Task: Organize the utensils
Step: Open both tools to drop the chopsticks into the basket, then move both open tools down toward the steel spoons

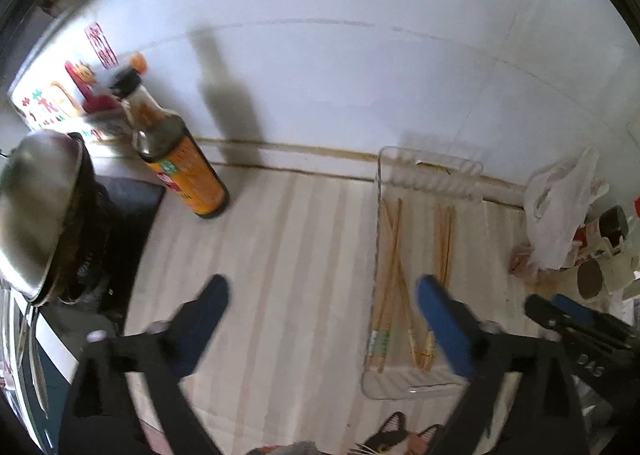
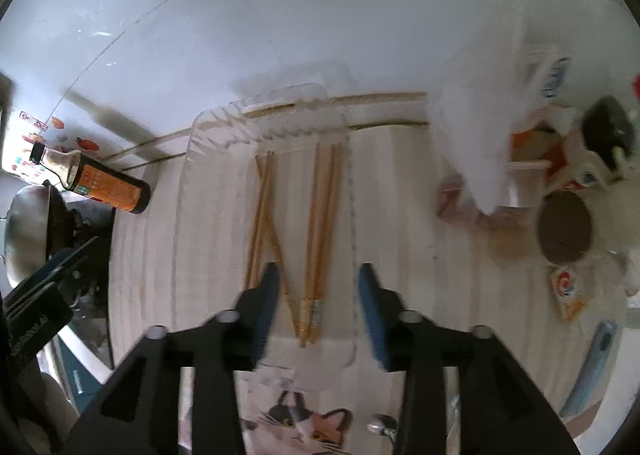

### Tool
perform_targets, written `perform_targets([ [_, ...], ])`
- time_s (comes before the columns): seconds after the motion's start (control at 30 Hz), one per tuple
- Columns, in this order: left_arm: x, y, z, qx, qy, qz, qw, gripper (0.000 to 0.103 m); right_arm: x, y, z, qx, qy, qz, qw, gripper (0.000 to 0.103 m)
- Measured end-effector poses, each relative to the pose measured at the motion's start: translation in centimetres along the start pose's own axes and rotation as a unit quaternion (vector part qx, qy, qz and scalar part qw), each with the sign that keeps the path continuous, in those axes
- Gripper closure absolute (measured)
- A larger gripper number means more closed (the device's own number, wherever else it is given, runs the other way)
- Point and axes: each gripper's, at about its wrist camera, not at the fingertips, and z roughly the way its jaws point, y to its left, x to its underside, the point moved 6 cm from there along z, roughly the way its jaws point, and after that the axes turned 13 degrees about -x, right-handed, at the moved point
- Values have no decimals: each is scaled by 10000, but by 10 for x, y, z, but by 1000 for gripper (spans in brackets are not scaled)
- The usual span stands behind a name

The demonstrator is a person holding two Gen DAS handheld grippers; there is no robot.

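We log one clear tray (image 2: 192,159) on the striped counter (image 1: 280,255), holding wooden chopsticks (image 2: 320,223) in two loose bundles, one crossing. Our left gripper (image 1: 322,295) hangs spread and empty over bare counter between the sauce bottle (image 1: 180,159) and the tray; our right gripper (image 2: 318,281) is spread, empty, above the chopstick ends. The cluttered cups (image 2: 564,233) at the right are blurred, their contents unreadable.

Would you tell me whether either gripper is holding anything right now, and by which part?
Nothing is held: the left gripper and right gripper are both open, above the chopsticks lying in the clear tray.
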Motion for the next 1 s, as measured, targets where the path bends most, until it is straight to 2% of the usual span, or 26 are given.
perform_targets([
  [0.07,7,2,-4,-166,-110,36,9998,0,7,-4,-9,116,-139,-44,9998,49],
  [0.13,15,4,-5,-265,-139,45,9995,0,16,-10,-21,119,-335,-53,9994,40],
  [0.3,50,-3,-11,-442,-47,73,9990,0,44,-29,-54,266,-835,-54,9961,36],
  [0.37,73,-16,-14,-354,62,179,9992,0,62,-45,-64,293,-866,121,9957,36],
  [0.47,118,-50,-12,32,427,485,9979,0,91,-74,-76,418,-874,445,9943,37],
  [0.5,134,-61,-9,175,609,594,9962,0,102,-85,-78,493,-865,551,9935,41],
  [0.53,152,-74,-5,340,868,689,9933,1,116,-98,-80,541,-860,676,9925,54],
  [0.6,184,-99,5,686,1376,852,9844,4,142,-123,-79,666,-720,888,9912,69],
  [0.67,215,-125,15,1035,1946,898,9713,23,165,-145,-77,699,-613,1118,9894,71],
  [0.7,231,-140,20,1246,2266,904,9617,25,178,-157,-75,704,-554,1275,9878,71],
  [0.73,242,-152,23,1376,2463,902,9551,32,188,-168,-76,709,-508,1394,9864,71],
  [0.8,257,-174,27,1493,2697,925,9468,37,210,-190,-74,698,-422,1671,9826,71],
  [0.83,261,-183,29,1511,2746,941,9449,39,217,-197,-73,698,-388,1753,9813,71],
  [0.9,266,-201,30,1505,2786,983,9434,50,232,-212,-72,685,-342,1916,9785,71],
  [0.93,267,-207,32,1439,2791,1005,9441,60,238,-220,-72,690,-320,1970,9774,71],
  [0.97,266,-213,34,1362,2772,1020,9456,65,243,-226,-71,694,-296,2013,9766,71],
  [1.0,266,-216,34,1247,2690,1050,9492,67,247,-231,-70,667,-284,2067,9757,71],
])
